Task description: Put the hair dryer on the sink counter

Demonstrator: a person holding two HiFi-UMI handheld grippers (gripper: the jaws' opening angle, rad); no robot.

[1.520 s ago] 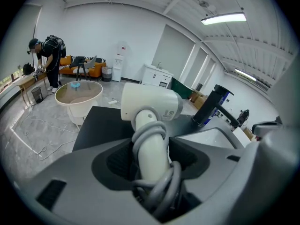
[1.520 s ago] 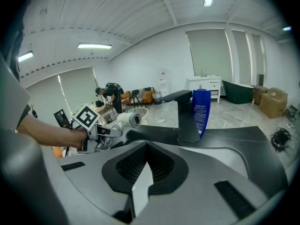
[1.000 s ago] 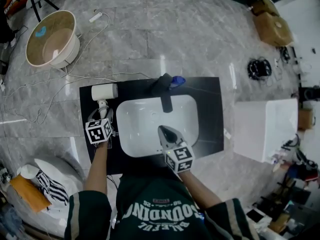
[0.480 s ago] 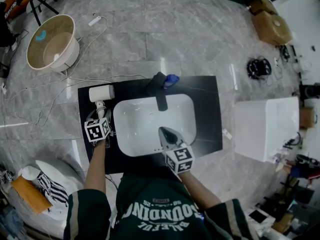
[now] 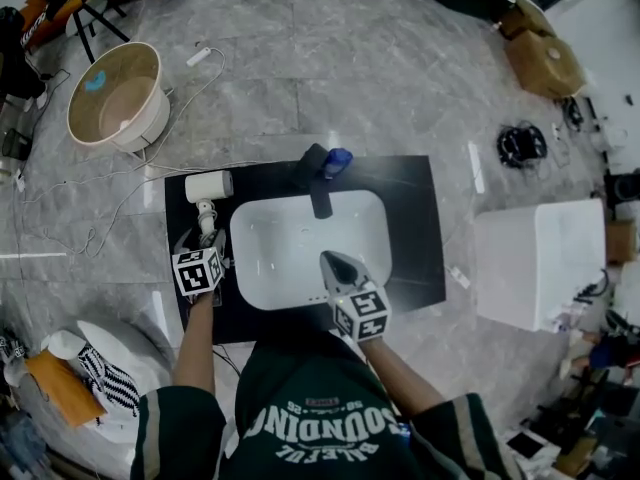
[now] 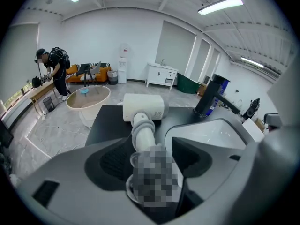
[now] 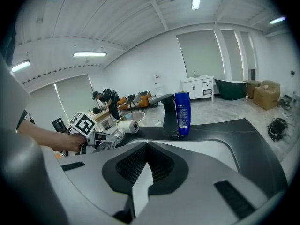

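Hair dryer (image 5: 208,188) lies on counter (image 5: 412,208), handle between just-opened jaws of left gripper (image 5: 204,240).

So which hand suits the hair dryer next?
Left: the left gripper has just been opening its jaws around the hair dryer handle on the counter; the right gripper hangs shut over the sink.

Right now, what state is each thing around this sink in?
hair dryer: lying on the black counter, left of the basin.
left gripper: open; jaws have just been opening, with the hair dryer's handle between them.
right gripper: shut, empty, above the basin.
blue bottle: upright beside the faucet.
basin: empty.
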